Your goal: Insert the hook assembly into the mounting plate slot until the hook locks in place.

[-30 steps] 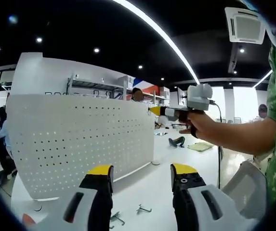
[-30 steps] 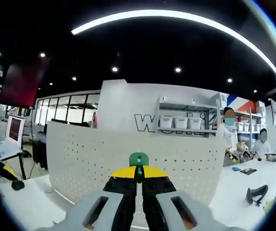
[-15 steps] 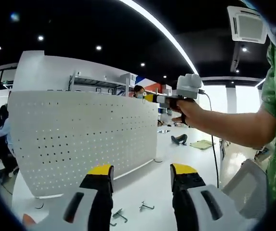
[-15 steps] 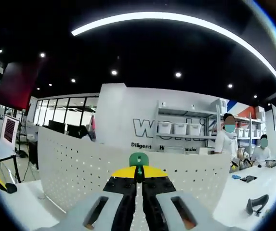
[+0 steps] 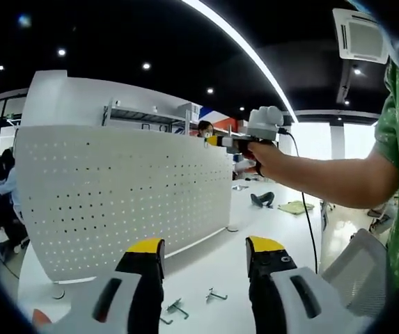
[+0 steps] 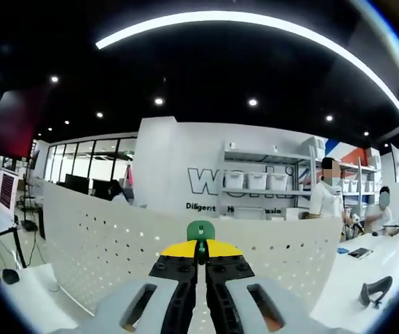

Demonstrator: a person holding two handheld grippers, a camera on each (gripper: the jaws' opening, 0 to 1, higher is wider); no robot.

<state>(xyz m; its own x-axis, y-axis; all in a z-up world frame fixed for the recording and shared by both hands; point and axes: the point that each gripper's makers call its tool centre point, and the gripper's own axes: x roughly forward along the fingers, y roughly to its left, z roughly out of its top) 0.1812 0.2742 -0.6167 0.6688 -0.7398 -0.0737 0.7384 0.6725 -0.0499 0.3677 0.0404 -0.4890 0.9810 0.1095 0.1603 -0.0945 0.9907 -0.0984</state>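
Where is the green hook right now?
In the right gripper view, the green hook sits pinched in the right gripper, low centre, in front of the white pegboard.

Large grey outlined lettering on white back wall (image 6: 178, 167) in right gripper view, partly hidden by white shelf unit with storage bins (image 6: 262, 182): reads "W" plus a round letter, then a gap, then what looks like "i". Small dark line of print (image 6: 235, 207) beneath, on same wall: starts "Diligent", then "H…", rest too small. No legible text in left gripper view.
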